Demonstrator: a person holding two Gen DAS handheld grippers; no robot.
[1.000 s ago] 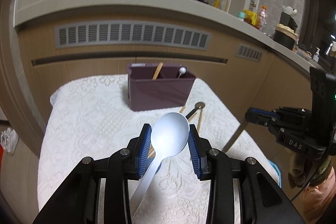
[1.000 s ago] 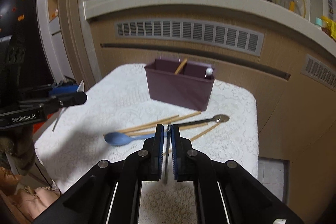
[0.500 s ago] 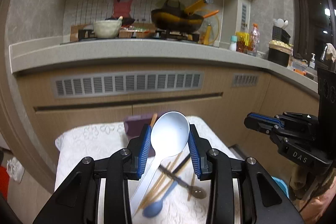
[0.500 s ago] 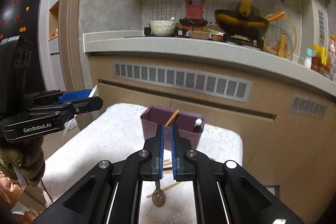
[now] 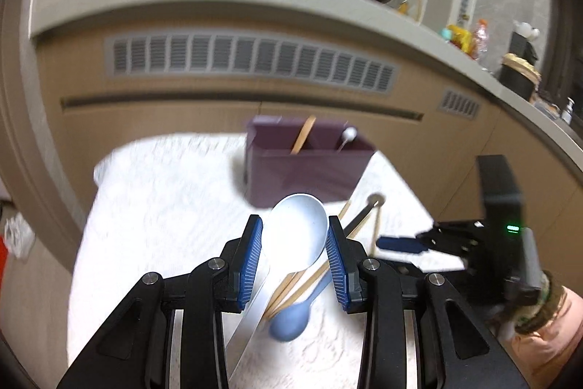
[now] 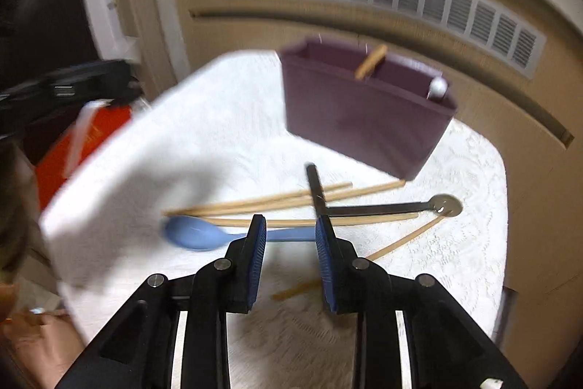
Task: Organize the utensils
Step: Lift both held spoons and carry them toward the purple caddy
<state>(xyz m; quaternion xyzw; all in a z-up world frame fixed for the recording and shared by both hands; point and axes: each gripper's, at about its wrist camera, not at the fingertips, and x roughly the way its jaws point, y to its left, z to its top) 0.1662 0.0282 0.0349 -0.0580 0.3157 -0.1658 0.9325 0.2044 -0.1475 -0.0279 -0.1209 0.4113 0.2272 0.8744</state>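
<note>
The left gripper (image 5: 294, 243) is clamped on a white plastic spoon (image 5: 299, 231), bowl up between its pads. The spoon looks light, stiff and smooth, so it may slip. The right gripper (image 6: 289, 245) has its pads apart and holds nothing. Just ahead of it lie a blue spoon (image 6: 198, 236), wooden chopsticks (image 6: 277, 203) and a dark metal spoon (image 6: 400, 206). The thin handles look like the best place to pinch. Farther ahead stands the purple holder (image 6: 364, 123).

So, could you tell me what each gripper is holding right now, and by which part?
The left gripper grips the white spoon by the sides of its bowl. The right gripper is open and holds nothing.
</note>
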